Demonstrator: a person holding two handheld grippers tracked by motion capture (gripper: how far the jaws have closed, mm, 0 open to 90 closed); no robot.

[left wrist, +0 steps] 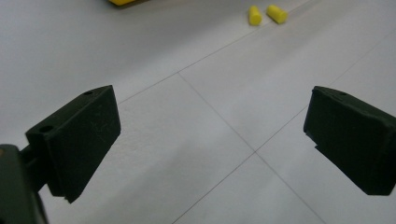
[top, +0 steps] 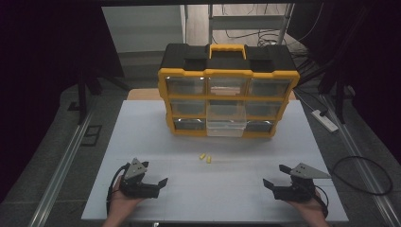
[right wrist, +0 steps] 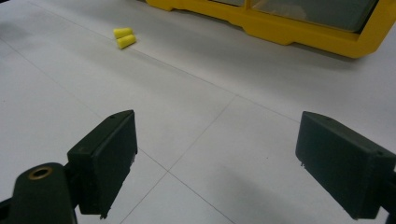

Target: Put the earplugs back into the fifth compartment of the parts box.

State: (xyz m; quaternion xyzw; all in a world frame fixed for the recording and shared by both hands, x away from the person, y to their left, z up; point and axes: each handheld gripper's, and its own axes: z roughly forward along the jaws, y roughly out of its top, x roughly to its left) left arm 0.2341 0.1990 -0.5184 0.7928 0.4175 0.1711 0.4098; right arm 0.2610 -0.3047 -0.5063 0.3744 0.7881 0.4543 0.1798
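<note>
A: What stands beyond the fingers?
B: A yellow and black drawer cabinet (top: 228, 90) on the white table (top: 142, 142), its lower middle drawer (top: 226, 126) pulled out.
A: And the grippers?
B: The left gripper (top: 158, 181) and the right gripper (top: 275, 178) hover at the near edge, well apart. Both have their jaws spread wide with bare table between them.
A: The small things?
B: Two yellow earplugs (top: 204, 157) lie just beside each other, ahead of both sets of fingertips, between them and the cabinet.

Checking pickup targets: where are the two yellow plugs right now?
High view: the yellow plugs lie side by side mid-table, just before the organizer's pulled-out drawer, ahead of both grippers.
</note>
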